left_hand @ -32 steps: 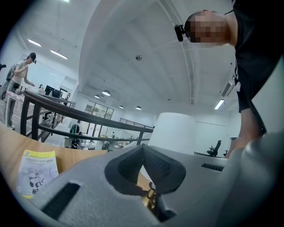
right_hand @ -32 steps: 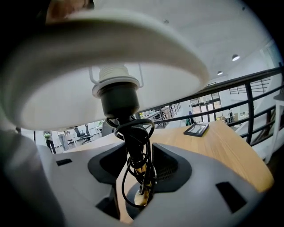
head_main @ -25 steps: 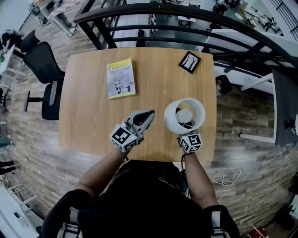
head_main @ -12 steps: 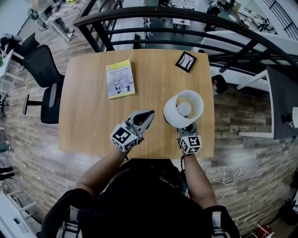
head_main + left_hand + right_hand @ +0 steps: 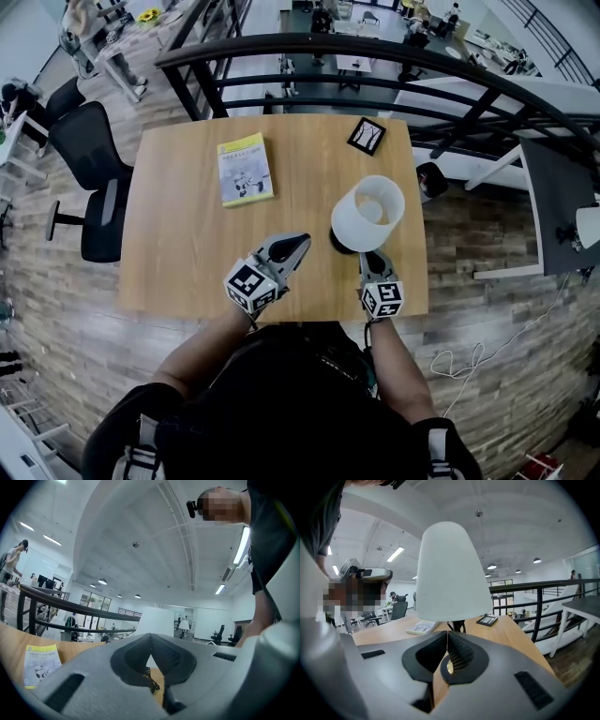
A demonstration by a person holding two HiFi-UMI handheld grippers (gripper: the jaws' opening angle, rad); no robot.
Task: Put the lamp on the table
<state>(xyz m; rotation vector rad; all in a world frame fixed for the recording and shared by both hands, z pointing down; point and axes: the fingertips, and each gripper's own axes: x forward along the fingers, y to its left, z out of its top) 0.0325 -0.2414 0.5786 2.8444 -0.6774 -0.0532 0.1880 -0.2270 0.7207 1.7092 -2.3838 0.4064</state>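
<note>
Head view, right gripper (image 5: pixel 371 260) fingers newly pressed together beside lamp (image 5: pixel 367 214), left gripper (image 5: pixel 298 244) also

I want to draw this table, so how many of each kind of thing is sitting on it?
Lamp: 1
Yellow book: 1
Black-framed picture: 1
Total: 3
</note>
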